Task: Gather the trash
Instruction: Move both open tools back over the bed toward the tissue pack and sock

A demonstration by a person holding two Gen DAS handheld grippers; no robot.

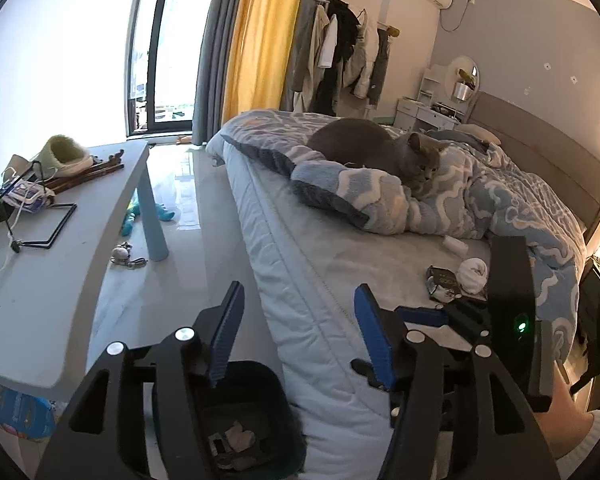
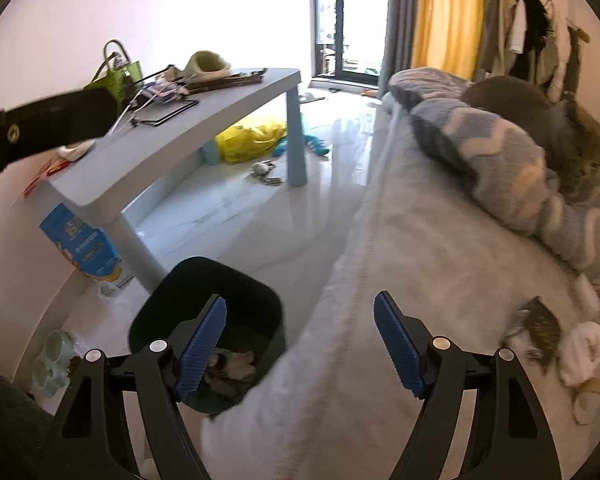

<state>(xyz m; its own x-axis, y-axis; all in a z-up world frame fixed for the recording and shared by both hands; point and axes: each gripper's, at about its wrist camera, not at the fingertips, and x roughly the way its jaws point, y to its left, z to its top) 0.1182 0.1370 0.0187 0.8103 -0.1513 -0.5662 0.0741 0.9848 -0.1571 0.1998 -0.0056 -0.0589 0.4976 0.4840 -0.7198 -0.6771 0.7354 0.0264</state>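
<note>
The left gripper (image 1: 296, 336) and right gripper (image 2: 300, 344) both have fingers spread wide, holding nothing. The bin (image 2: 172, 312), bottom middle, already has some trash. A dark wrapper (image 2: 542, 330) still lies flat on the bed (image 2: 380, 280), lower right, beside a white wad (image 2: 584, 350).

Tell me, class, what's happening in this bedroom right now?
A person is clearing trash off the bed with two tools. The left hand-held gripper and the right hand-held gripper are both open and empty. The dark bin on the floor beside the bed already holds crumpled scraps. A dark wrapper and a white wad remain on the mattress, near a grey cat.
</note>
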